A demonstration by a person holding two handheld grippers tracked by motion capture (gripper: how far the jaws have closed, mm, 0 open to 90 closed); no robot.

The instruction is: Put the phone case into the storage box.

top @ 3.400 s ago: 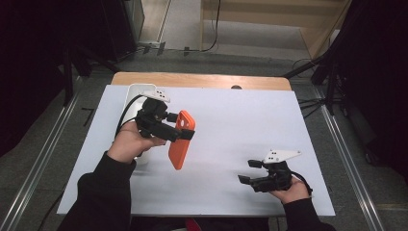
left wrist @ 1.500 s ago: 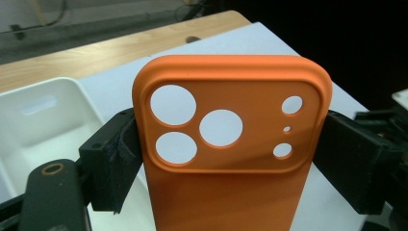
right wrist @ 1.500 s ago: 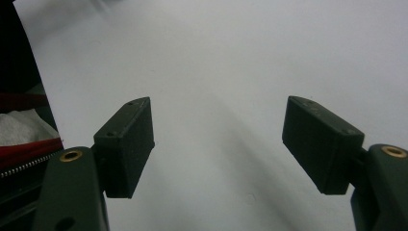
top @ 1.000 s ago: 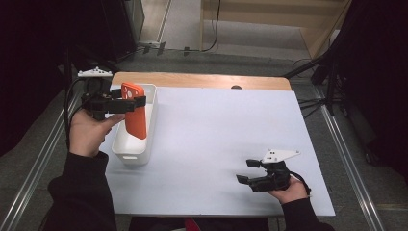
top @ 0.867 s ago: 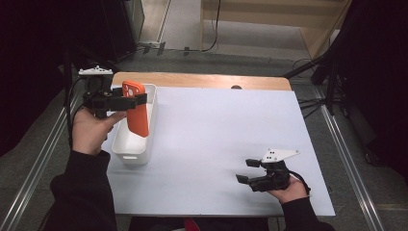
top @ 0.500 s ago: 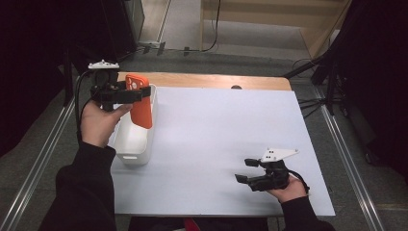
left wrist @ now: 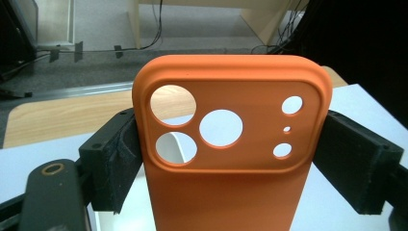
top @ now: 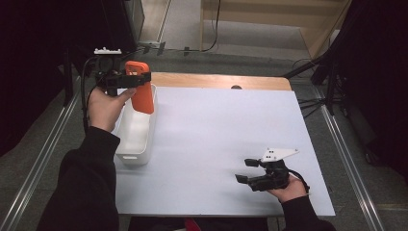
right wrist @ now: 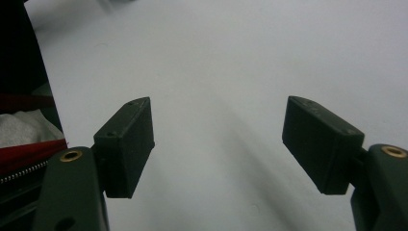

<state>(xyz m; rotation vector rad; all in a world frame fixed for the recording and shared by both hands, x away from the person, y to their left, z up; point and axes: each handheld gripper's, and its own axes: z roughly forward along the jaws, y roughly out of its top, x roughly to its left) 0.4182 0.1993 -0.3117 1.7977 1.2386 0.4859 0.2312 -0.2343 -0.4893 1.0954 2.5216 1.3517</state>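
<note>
The left gripper (left wrist: 226, 168) pinches the sides of an orange silicone phone case (left wrist: 231, 144) with 3 large round camera holes, held upright above the white plastic bin (top: 137, 130) at the frame's upper left. No writing is readable. The right gripper (right wrist: 219, 139), lower right, gapes wide and empty over the white table (top: 221, 125).

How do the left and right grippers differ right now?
The left gripper is shut on the orange phone case, its pads pressing the case's two side edges; the right gripper is open with nothing between its jaws. The left gripper is raised over the far end of the white bin; the right gripper sits low by the table's near right corner. Both have black jaws.
</note>
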